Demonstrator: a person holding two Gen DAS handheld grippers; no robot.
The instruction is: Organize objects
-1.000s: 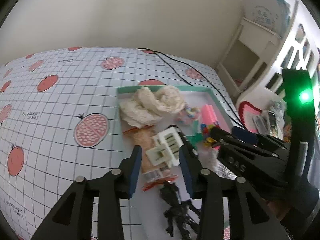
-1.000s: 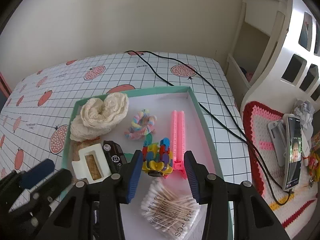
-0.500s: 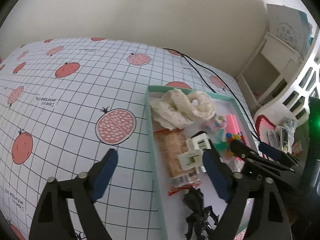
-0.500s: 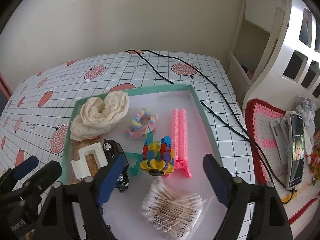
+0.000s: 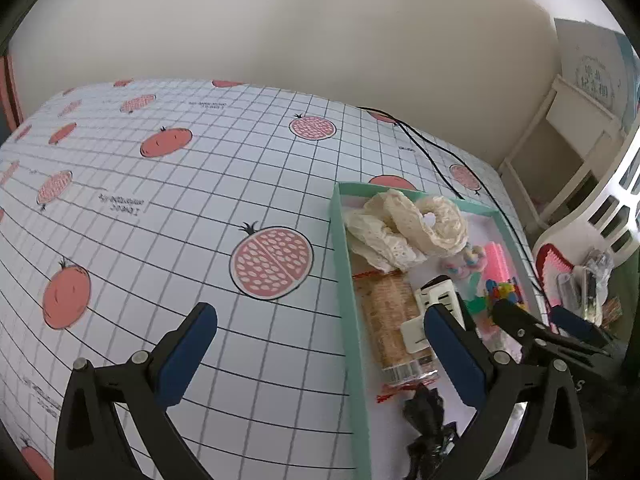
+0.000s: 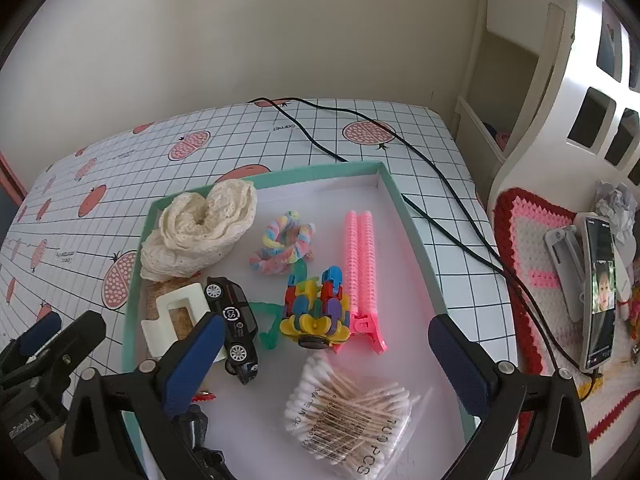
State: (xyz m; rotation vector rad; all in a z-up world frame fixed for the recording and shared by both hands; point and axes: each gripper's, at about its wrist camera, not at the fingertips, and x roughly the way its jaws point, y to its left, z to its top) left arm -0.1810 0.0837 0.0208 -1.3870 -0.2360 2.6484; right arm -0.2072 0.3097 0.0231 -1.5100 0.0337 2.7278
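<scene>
We hold both grippers over the shallow mint-green cardboard tray (image 6: pixel 412 216) on the grid-printed, fruit-patterned bench (image 5: pixel 168 208). The left gripper (image 5: pixel 320 344) has its fingers spread wide and empty, straddling the tray's left wall; the right gripper (image 6: pixel 328 356) is just as wide open, also holding nothing.

Our worry is the crowding: the black toy car (image 6: pixel 234 326) touches the cream plastic clip (image 6: pixel 172 320) and lies just beside the multicoloured block toy (image 6: pixel 316 308), so a closing finger could catch two things or shove one aside. The clear bag of cotton swabs (image 6: pixel 352 412) looks slippery and soft.

The tray also carries a cream lace bundle (image 6: pixel 200 232), a pastel twisted hair tie (image 6: pixel 284 244) and a pink ridged hair clip (image 6: pixel 362 268).
</scene>
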